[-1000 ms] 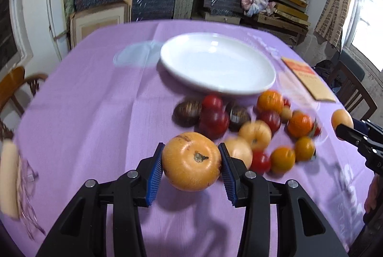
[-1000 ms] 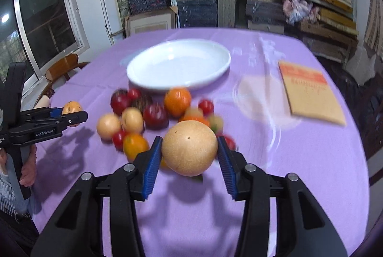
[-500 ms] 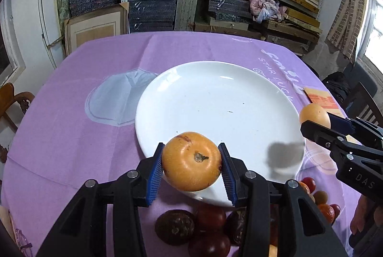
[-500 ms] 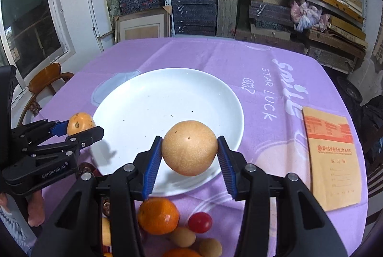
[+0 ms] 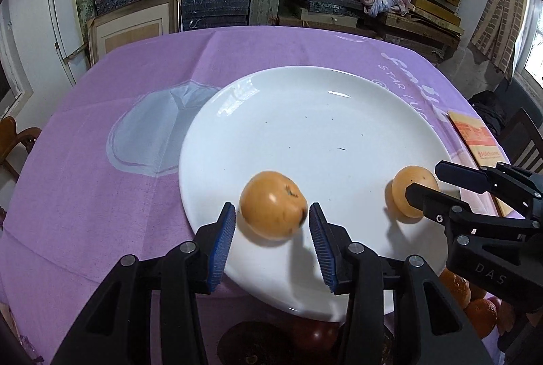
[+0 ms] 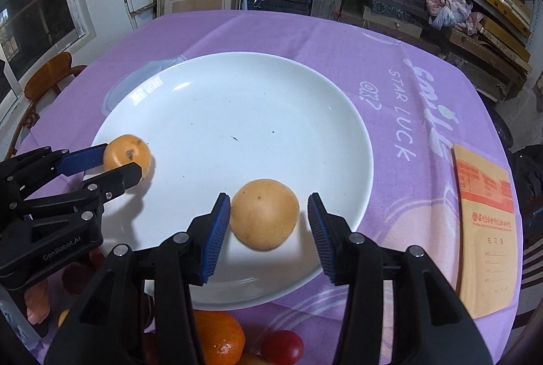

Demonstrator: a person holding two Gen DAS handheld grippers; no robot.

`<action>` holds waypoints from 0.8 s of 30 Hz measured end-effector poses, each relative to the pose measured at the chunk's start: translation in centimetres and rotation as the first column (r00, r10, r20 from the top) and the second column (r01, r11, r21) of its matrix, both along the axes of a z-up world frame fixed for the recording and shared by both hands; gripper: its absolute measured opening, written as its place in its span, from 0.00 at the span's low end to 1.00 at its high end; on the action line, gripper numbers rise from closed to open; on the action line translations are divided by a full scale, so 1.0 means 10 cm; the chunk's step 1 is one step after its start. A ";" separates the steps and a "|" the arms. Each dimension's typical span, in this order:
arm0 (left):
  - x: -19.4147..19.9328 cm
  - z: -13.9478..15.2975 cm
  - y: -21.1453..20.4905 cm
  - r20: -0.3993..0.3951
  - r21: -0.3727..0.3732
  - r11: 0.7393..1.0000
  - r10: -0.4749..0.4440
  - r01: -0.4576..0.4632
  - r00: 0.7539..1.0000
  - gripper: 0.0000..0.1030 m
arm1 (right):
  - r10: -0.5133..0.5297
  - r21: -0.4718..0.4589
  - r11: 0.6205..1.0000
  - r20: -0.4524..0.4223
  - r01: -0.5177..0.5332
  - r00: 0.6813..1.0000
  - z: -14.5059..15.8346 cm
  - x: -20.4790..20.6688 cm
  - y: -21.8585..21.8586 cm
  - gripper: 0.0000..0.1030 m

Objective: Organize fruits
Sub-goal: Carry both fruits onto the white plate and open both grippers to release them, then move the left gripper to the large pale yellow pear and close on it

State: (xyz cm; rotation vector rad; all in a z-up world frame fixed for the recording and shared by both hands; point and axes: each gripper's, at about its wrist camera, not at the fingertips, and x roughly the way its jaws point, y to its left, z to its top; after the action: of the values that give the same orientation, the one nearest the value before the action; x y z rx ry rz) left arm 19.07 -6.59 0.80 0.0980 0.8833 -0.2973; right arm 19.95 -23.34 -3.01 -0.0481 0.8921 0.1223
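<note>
Both fruits you carried are now released onto the white plate [image 5: 305,100]: the orange persimmon-like fruit [image 5: 273,204] lies between your left gripper [image 5: 271,225] pads with a gap on each side, and the paler round fruit [image 6: 264,214] lies between your right gripper [image 6: 268,225], just clear of its pads or barely touching the left one. Half a second ago both claws were clamped on them; now both stand spread and hold nothing. That puts the first two fruits on the plate, with the heap still to move. Of that heap you see only scraps at the bottom edges: an orange [image 6: 219,339], a small red fruit [image 6: 281,346], dark shapes behind the gripper bodies. The left fruit is motion-blurred, so whether it has settled is unclear
</note>
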 end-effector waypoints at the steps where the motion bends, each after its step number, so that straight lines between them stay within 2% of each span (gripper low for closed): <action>1: -0.01 0.02 0.00 0.006 -0.001 1.000 0.001 -0.001 1.000 0.44 | -0.003 0.003 1.000 0.015 0.003 1.000 0.05 -0.02 0.00 0.45; 4: -0.02 0.10 0.03 0.008 -0.013 1.000 0.008 -0.008 1.000 0.44 | -0.013 0.027 1.000 0.073 0.011 0.997 0.27 -0.16 -0.05 0.45; 8: -0.13 0.30 0.14 0.027 -0.037 0.999 0.024 -0.023 0.999 0.45 | -0.036 0.077 0.997 0.184 0.022 0.982 0.72 -0.53 -0.20 0.47; 9: -0.20 0.38 0.18 0.041 -0.037 0.999 0.025 -0.024 0.999 0.45 | -0.045 0.083 0.996 0.218 0.027 0.975 0.84 -0.68 -0.25 0.50; 10: -0.27 0.44 0.22 0.058 -0.031 0.999 0.026 -0.024 0.998 0.48 | -0.052 0.085 0.996 0.249 0.032 0.967 0.92 -0.82 -0.28 0.58; 11: -0.35 0.50 0.25 0.078 -0.023 0.999 0.030 -0.028 0.997 0.55 | -0.058 0.082 0.996 0.275 0.037 0.960 0.99 -0.96 -0.32 0.65; 13: -0.54 0.61 0.35 0.110 -0.017 0.999 0.038 -0.037 0.993 0.62 | -0.079 0.083 0.995 0.327 0.055 0.942 1.08 -1.28 -0.40 0.72; 18: -1.05 0.61 0.58 0.124 -0.010 0.998 0.058 -0.057 0.991 0.64 | -0.149 0.122 0.987 0.388 0.110 0.910 0.93 -1.93 -0.59 0.88; 24: -1.55 0.35 0.65 0.115 0.024 0.998 0.058 -0.061 0.992 0.65 | -0.232 0.211 0.963 0.350 0.165 0.908 0.43 -2.35 -0.79 0.92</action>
State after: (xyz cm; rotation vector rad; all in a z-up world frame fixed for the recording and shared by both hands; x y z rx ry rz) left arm 3.53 -0.14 4.27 0.1132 0.7750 -0.2219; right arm -3.59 -31.24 1.32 0.1824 0.4983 -0.0006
